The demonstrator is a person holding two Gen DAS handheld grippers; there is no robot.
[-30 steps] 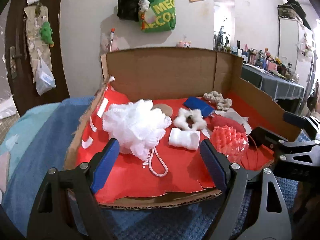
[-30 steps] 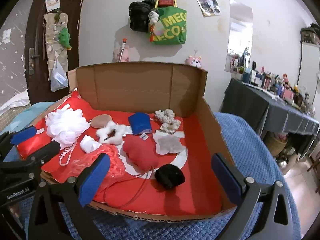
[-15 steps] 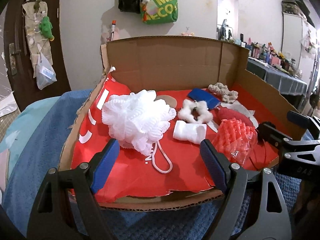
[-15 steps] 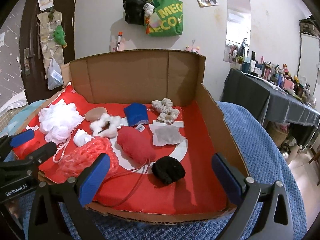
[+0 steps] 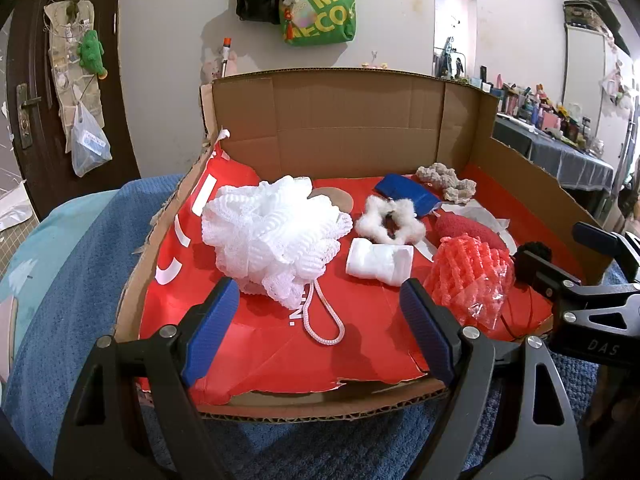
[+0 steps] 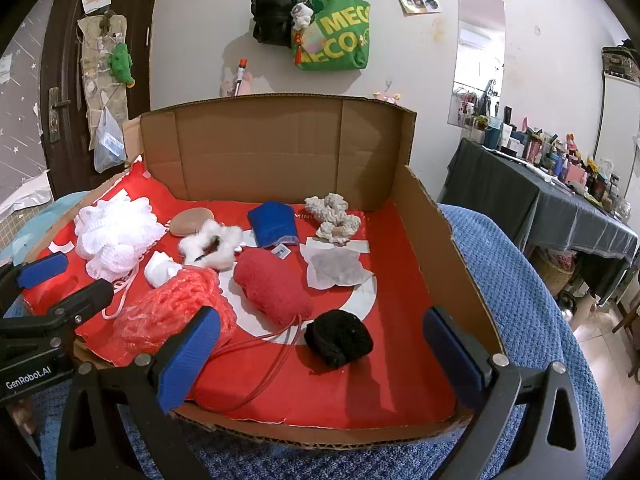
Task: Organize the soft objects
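Observation:
A cardboard box (image 5: 352, 120) (image 6: 280, 152) with a red lining holds soft objects. In the left wrist view I see a white mesh pouf (image 5: 272, 232), a small white roll (image 5: 378, 260), a fluffy white ring (image 5: 390, 220), a pink-red mesh pouf (image 5: 470, 276) and a blue cloth (image 5: 404, 192). The right wrist view shows a red sponge (image 6: 272, 284), a black ball (image 6: 340, 338), the blue cloth (image 6: 272, 222) and a beige scrunchie (image 6: 332, 216). My left gripper (image 5: 320, 332) is open and empty just before the white pouf. My right gripper (image 6: 320, 356) is open and empty at the box's front edge.
The box rests on a blue towel-covered surface (image 6: 512, 272). A white tissue (image 6: 336, 268) and a tan pad (image 6: 190, 220) lie in the box. A dark table with bottles (image 6: 560, 184) stands to the right. Bags (image 6: 332, 32) hang on the wall behind.
Both grippers have moved forward and a little higher towards the box; the objects look nearer. Nothing in the box has moved and both jaws stay open.

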